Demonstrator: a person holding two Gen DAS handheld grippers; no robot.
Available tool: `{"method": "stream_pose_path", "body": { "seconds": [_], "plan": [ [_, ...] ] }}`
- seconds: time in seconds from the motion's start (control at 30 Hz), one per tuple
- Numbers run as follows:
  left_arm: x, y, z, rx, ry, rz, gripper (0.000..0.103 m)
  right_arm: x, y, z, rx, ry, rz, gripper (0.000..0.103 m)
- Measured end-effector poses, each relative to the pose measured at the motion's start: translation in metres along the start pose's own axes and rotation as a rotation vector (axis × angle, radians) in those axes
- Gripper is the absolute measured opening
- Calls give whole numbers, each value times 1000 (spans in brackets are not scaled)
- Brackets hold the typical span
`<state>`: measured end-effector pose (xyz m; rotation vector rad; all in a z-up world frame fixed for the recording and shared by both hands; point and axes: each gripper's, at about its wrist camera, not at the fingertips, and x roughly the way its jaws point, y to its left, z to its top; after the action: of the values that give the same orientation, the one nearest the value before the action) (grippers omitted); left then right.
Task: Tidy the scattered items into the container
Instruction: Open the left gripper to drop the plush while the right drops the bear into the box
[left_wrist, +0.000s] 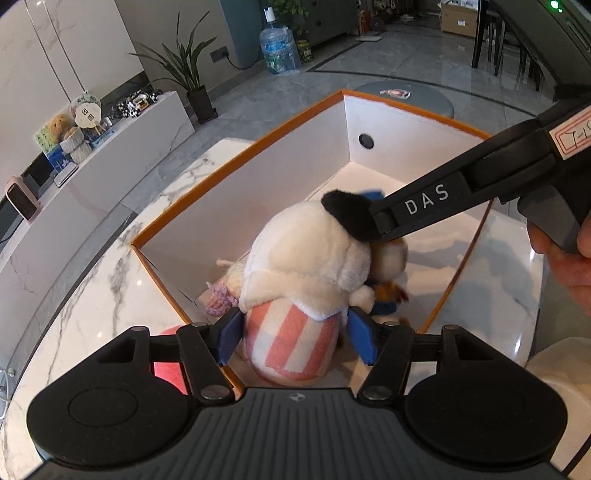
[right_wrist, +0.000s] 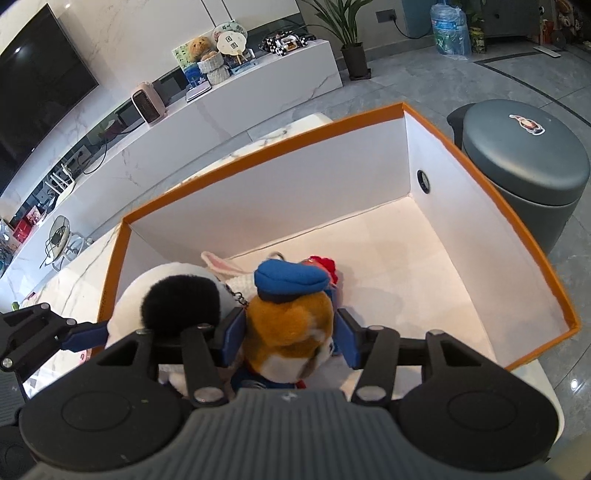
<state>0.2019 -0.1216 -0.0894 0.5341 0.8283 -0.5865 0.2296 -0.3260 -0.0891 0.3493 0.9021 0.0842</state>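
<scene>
The white plush with the black ear (left_wrist: 306, 258) stood upright inside the orange-rimmed box (left_wrist: 236, 162), pink-striped base low between the left gripper (left_wrist: 295, 332) pads, long axis running up toward the far wall. Those blue pads sat beside the base; I couldn't tell if they pressed. Beside it, the brown plush in a blue cap (right_wrist: 291, 317) stood upright between the right gripper (right_wrist: 291, 339) pads, contact likewise unclear. A knitted toy (left_wrist: 221, 295) lay on the box floor behind them.
</scene>
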Motion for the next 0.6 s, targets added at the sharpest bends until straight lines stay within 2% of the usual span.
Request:
{"method": "stream_pose_path", "body": {
  "seconds": [0.13,0.37,0.6],
  "plan": [
    [-13,3,2,-24,-42,-10,74,-13,-2,1,19,-26,7,61],
    [-36,0,9,-38,-110,-1,74,-36,3,-2,23,-69,15,61],
    [-67,3,0,-89,-158,17,74,-63,10,-11,38,-107,25,61]
  ]
}}
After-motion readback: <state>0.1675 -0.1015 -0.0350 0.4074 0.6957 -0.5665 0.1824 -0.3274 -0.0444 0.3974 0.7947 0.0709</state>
